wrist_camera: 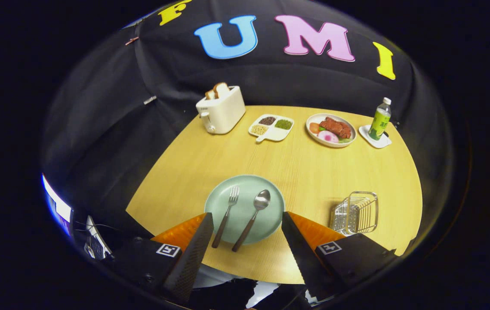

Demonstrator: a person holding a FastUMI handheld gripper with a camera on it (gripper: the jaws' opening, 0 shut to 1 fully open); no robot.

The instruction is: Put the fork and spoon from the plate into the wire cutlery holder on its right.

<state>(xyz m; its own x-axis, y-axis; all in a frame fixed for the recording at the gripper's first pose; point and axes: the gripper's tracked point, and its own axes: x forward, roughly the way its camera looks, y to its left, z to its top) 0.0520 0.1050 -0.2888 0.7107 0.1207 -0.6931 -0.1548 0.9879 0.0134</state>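
gripper [247, 219]: fingers wide apart, holding nothing, above the near edge of the plate [270, 191]
fork [226, 216], spoon [254, 217]: both on the plate, between the fingers
holder [355, 213]: right of the plate, looks empty
progress: nothing moved yet, i think

The hand-held gripper [247, 221] hangs over the worktop [305, 172], fingers spread wide and touching nothing. Between them lies a green plate [245, 193] bearing a fork [226, 215] and spoon [254, 215] side by side. The wire holder [355, 213] stands right of the plate.
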